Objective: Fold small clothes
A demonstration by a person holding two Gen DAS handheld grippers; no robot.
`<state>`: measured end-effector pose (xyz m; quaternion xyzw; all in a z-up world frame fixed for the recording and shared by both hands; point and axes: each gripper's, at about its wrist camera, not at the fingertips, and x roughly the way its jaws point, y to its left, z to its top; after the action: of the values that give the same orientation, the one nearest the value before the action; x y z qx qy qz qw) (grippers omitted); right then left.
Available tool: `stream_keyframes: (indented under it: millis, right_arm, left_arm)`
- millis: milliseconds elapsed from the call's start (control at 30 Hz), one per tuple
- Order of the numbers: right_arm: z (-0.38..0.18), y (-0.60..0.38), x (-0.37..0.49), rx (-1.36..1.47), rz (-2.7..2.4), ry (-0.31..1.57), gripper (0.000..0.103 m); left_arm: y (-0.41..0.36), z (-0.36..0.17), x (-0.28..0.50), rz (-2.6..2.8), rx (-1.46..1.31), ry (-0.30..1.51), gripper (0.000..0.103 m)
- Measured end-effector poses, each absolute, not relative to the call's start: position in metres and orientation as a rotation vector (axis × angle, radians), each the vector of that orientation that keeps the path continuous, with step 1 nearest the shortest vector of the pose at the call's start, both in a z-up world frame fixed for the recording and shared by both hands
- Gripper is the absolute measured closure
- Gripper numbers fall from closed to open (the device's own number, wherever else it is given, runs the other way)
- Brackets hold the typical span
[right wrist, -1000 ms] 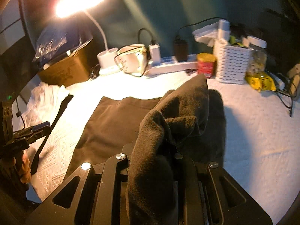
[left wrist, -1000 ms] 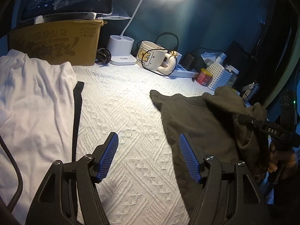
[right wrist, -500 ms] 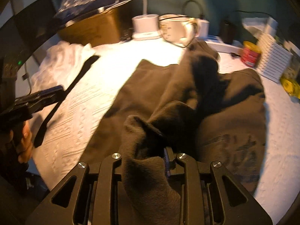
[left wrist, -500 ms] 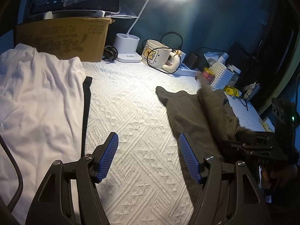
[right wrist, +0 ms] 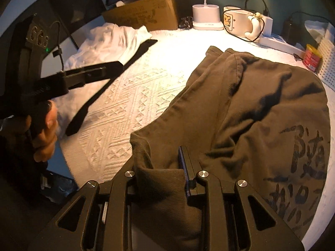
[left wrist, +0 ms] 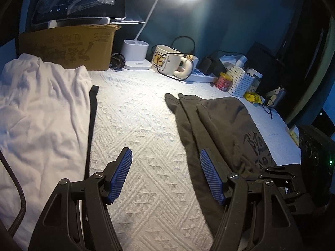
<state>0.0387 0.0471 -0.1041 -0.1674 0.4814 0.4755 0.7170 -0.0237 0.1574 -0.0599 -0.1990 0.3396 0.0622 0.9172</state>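
Olive-brown garment (right wrist: 261,108), printed with dark characters, lying on the white textured cover of the desk (left wrist: 134,129), one side already doubled over the other; the folded flap's near edge is bunched and runs up between the fingers of the right claw (right wrist: 165,167). The jaws of that claw have just been opening a little, yet cloth sits between them and appears gripped. Left claw (left wrist: 165,175) released, jaws wide and empty, hovering over bare cover just beside the garment's left edge.

Risks, as judged. (a) If the right claw draws away before the cloth is fully let go, the flap may drag back and undo the fold. (b) The bunched edge, dropped as it is, would probably leave a lumpy, skewed crease. (c) With the left claw not pinning the lower layer, the whole garment could slide on the cover. (d) White garment (left wrist: 41,113) and its black strip (left wrist: 92,113) lie well apart to the left, and the mug (left wrist: 167,59) and its cable at the back edge; neither seems threatened.
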Motion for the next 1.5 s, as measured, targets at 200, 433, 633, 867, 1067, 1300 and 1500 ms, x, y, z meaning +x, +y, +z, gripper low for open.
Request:
stream_keyframes:
  millis: [200, 433, 633, 867, 1067, 1300, 1500]
  right_arm:
    - [-0.103, 0.032, 0.021, -0.372, 1.087, 1.052, 0.063]
    - [-0.099, 0.008, -0.002, -0.370, 1.114, 1.023, 0.060]
    - [-0.089, -0.028, -0.004, -0.309, 1.057, 0.991, 0.059]
    - [-0.078, -0.088, 0.013, -0.245, 0.918, 0.947, 0.058]
    - [-0.085, -0.134, 0.030, -0.205, 0.747, 0.955, 0.058]
    - [-0.098, -0.156, 0.034, -0.191, 0.656, 0.963, 0.058]
    - [-0.107, -0.162, 0.034, -0.179, 0.634, 0.989, 0.058]
  left_arm:
    - [0.137, -0.051, -0.019, 0.101, -0.382, 0.695, 0.035]
    - [0.106, -0.052, -0.012, 0.034, -0.358, 0.731, 0.035]
    - [0.079, -0.060, -0.006, -0.012, -0.342, 0.774, 0.035]
    - [0.044, -0.068, -0.005, -0.111, -0.297, 0.824, 0.036]
    - [0.024, -0.081, -0.007, -0.124, -0.250, 0.885, 0.045]
    - [0.012, -0.098, -0.012, -0.111, -0.192, 0.951, 0.069]
    - [0.003, -0.093, -0.025, -0.068, -0.097, 0.947, 0.101]
